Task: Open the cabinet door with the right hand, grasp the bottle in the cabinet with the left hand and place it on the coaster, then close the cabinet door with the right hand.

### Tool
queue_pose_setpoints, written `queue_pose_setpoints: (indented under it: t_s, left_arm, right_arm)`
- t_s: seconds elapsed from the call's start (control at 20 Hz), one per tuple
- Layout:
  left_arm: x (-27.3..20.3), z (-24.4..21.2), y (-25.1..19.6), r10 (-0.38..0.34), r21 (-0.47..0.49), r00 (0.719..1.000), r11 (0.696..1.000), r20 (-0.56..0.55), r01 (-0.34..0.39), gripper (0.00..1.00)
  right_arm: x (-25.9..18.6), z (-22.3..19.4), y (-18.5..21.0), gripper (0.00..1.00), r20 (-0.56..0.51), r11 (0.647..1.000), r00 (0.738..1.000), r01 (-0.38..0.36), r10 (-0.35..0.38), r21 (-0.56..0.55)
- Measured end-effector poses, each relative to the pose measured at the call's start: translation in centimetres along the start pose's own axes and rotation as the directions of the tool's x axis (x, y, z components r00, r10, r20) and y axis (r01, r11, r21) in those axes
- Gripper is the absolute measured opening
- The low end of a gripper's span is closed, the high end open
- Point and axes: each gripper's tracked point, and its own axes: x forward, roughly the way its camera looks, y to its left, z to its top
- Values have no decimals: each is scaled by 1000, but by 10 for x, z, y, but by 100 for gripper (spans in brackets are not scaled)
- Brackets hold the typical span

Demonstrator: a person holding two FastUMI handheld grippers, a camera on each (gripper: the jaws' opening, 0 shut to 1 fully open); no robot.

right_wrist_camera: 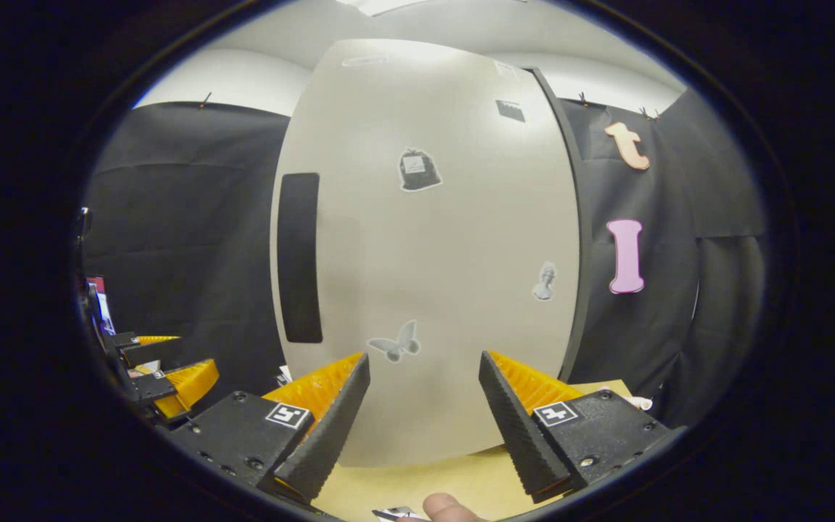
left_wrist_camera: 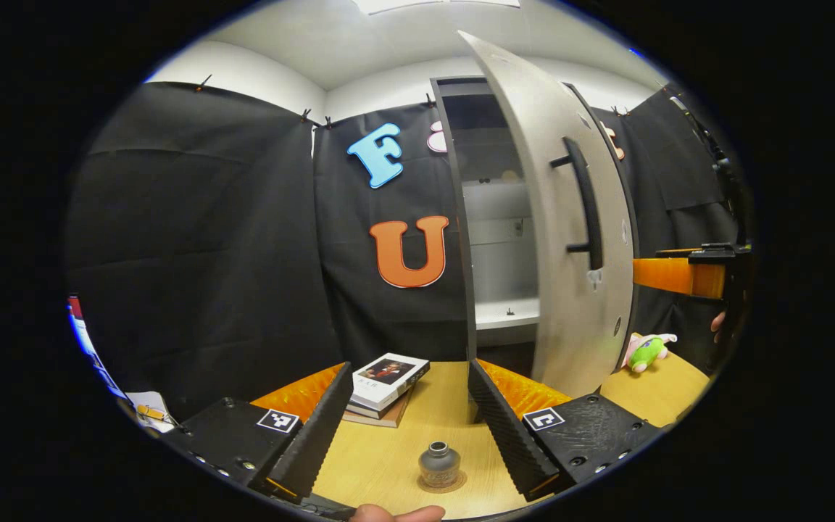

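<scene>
Your left gripper (left_wrist_camera: 410, 428) is spread wide over the bottle (left_wrist_camera: 438, 464) (sitting on its coaster (left_wrist_camera: 454, 483)), right gripper (right_wrist_camera: 423, 413) wide too, facing the half-open cabinet door (right_wrist_camera: 425, 246).

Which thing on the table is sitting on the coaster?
The small grey bottle, between the left claw's fingers. The books and the plush toy lie on bare table.

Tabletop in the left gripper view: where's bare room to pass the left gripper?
Bare wood runs between the books and the open cabinet door, up from the bottle on its coaster. It is crowded right of the door, by the plush toy.
</scene>
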Motion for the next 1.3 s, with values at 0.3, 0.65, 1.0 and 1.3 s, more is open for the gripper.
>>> queue_pose_setpoints:
  t_s: [0.3, 0.65, 1.0, 1.3]
  left_arm:
    - [34, 3, -38, -13, -50, 999, 999, -49, 11, 96]
    - [44, 42, -86, -115, -31, 991, 993, 68, 117, 96]
    - [40, 68, -106, -184, 28, 968, 983, 168, 182, 96]
    - [33, 69, -110, -204, 6, 961, 979, 186, 206, 96]
  right_arm:
    - [-10, 6, -57, 99, 60, 957, 956, 284, -287, 55]
    - [-14, 2, -75, 99, 34, 931, 930, 364, -365, 23]
    - [-10, 1, -78, 99, 26, 924, 924, 379, -381, 60]
    - [-15, -5, -79, 99, 19, 922, 922, 386, -387, 35]
